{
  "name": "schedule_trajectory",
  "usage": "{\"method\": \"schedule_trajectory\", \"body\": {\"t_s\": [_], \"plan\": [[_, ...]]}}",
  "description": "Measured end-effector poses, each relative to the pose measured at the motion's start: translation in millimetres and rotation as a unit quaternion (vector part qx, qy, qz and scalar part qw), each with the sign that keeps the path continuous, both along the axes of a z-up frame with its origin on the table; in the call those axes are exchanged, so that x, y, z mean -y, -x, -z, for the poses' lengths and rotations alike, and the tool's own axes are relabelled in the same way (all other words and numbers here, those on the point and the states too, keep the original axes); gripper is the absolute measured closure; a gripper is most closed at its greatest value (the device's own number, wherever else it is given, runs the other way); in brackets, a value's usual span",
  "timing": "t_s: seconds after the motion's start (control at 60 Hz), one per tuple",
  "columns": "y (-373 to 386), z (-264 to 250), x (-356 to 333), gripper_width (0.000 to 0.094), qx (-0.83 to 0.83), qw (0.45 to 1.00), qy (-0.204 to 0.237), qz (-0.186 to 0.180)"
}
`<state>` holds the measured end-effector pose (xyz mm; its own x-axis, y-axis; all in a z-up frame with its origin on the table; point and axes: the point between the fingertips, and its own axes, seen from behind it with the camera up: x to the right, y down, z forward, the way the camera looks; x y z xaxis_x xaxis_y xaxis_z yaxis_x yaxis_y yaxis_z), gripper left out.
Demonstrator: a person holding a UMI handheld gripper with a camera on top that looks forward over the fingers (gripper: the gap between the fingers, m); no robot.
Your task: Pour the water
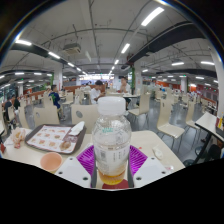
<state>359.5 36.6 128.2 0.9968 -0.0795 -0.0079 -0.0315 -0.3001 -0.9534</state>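
A clear plastic bottle (111,135) with a white cap and a band of yellowish liquid at its bottom stands upright between my gripper's fingers. My gripper (111,160) is shut on the bottle: the purple pads (87,158) press on its lower body from both sides. The bottle is held above a light table (150,140). An orange cup or bowl (51,161) sits on the table to the left of the fingers.
A tray (55,139) with small dishes and food lies on the table to the left, beyond the orange cup. White chairs (172,125) and further tables fill the canteen hall behind. People sit and stand in the distance at the left.
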Motion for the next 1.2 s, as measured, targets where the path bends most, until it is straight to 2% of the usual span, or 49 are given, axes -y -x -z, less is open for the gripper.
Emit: {"method": "schedule_trajectory", "body": {"t_s": [0.15, 0.183, 0.283, 0.367, 0.383, 0.417, 0.5, 0.55, 0.6, 0.933, 1.2], "plan": [[-15, 58, 19, 0.0508, -0.001, 0.999, 0.036, 0.011], [-18, 51, 18, 0.0508, -0.005, 1.0, 0.007, 0.013], [-11, 61, 13, 0.0498, -0.002, 1.0, 0.011, 0.017], [-13, 54, 16, 0.0409, -0.009, 1.0, 0.014, 0.021], [-10, 66, 5, 0.0395, -0.009, 1.0, 0.015, 0.021], [-14, 61, 18, 0.0355, -0.011, 0.999, 0.033, 0.022], [-13, 69, 31, 0.0072, -0.016, 0.997, 0.07, 0.03], [-13, 65, 43, 0.0119, -0.012, 0.995, 0.087, 0.037], [-9, 61, 54, 0.0088, -0.004, 0.995, 0.097, 0.039], [80, -20, 173, 0.0091, 0.01, 0.988, 0.15, 0.038], [134, -66, 239, 0.009, 0.015, 0.989, 0.139, 0.044]]}}
